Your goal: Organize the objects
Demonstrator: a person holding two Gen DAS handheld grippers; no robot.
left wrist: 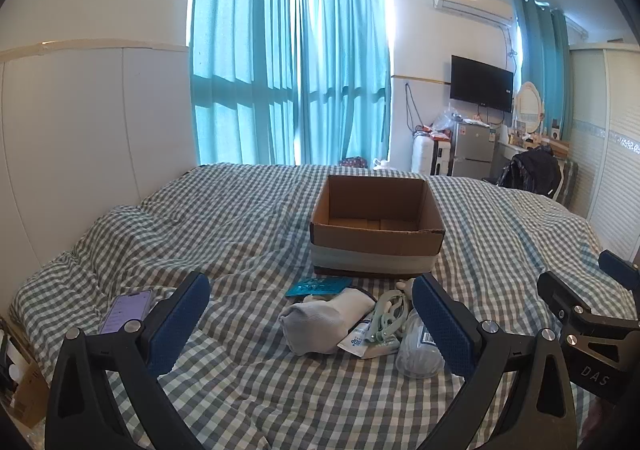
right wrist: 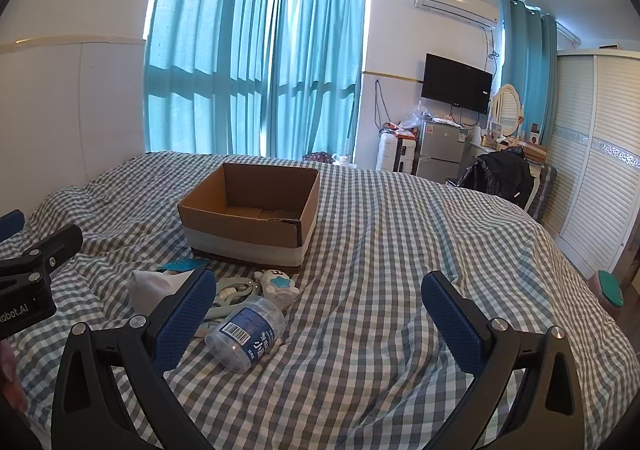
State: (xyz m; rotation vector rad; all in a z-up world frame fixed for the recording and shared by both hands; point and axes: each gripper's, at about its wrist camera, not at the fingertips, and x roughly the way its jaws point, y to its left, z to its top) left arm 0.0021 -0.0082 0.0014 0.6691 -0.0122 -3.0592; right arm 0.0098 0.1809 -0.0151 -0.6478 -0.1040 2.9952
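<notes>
— Both tools are spread wide with nothing between their blue pads: the left tool point(left wrist: 310, 324) hovers low over the pile, the right tool point(right wrist: 320, 314) level beside it, over bare checked cover.

— How many things on the bed point(right wrist: 400, 250)?

— One open cardboard box point(left wrist: 378, 226) near the middle, nothing showing inside. Just in front of it, toward the near edge, a heap: one teal packet point(left wrist: 318, 286), one rolled grey cloth point(left wrist: 326, 320), one pale green plastic piece point(left wrist: 386, 316), one white tube point(left wrist: 360, 340), one clear plastic bottle point(right wrist: 246, 334) on its side, one white toy with a blue star point(right wrist: 280, 284).

— Anything else?

— One phone point(left wrist: 126, 310), screen lit, lying apart near the left edge.
</notes>
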